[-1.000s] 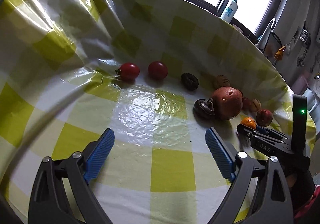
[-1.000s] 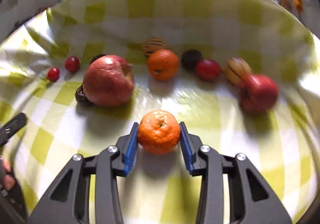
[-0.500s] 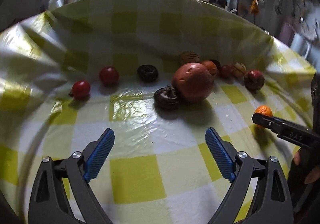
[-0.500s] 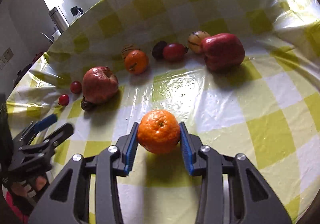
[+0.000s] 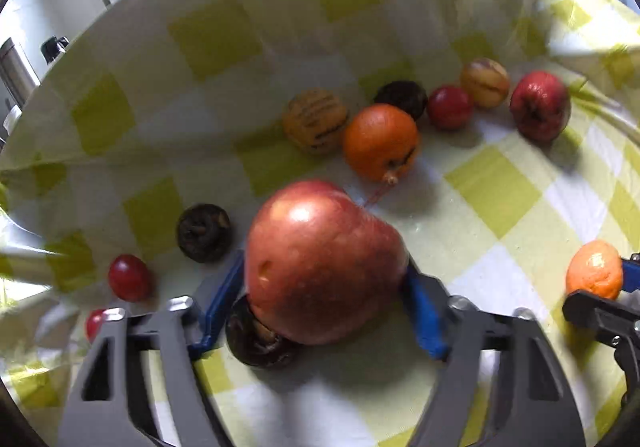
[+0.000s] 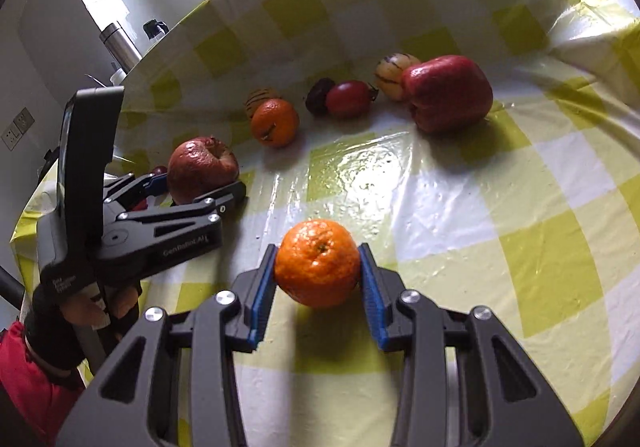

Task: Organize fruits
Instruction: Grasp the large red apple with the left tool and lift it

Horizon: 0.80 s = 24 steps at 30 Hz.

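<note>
Left claw (image 5: 320,303) now straddles apple (image 5: 320,263); right claw (image 6: 318,279) grips mandarin (image 6: 317,262).

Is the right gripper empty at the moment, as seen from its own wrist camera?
No, the right gripper is shut on a mandarin, its blue pads pressing both sides.

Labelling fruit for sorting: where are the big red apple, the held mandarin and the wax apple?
big red apple (image 5: 320,263), left wrist view, front skin.
held mandarin (image 6: 317,262), right wrist view, top.
wax apple (image 6: 448,93), right wrist view, side.
</note>
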Tool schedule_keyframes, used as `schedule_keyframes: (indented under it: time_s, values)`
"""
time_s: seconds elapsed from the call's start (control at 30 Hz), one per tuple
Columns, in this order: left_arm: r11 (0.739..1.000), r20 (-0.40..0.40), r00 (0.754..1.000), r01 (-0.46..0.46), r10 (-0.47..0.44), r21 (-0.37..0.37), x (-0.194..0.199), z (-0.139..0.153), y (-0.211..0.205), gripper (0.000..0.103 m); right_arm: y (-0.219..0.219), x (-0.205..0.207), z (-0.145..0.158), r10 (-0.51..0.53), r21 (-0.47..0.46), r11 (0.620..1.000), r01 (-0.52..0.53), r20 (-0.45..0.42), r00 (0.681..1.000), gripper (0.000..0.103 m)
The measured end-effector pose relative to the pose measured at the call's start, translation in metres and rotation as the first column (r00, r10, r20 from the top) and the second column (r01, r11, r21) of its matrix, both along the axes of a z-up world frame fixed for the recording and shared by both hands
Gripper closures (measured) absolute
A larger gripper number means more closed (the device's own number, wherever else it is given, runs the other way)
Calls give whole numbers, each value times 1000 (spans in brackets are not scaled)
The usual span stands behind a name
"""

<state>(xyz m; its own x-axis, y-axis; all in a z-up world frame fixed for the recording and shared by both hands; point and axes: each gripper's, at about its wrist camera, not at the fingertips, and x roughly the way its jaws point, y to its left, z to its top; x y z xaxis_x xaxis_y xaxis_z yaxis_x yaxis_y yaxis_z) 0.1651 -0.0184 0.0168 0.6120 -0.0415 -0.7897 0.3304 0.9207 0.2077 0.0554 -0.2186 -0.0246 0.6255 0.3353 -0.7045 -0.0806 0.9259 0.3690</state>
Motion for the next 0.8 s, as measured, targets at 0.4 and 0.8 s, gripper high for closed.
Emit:
schedule_keyframes:
  time_s: [0.4,0.8]
  values:
    - [943,95,976,-160,196,-292,-132,27,36,38,-2,-2,2,2,23,1000,-2,3,1000,63]
    - [821,150,941,-177,302,-544,-188,33,74,38,-5,-5,3,-11,40,999,10,9,1000,63]
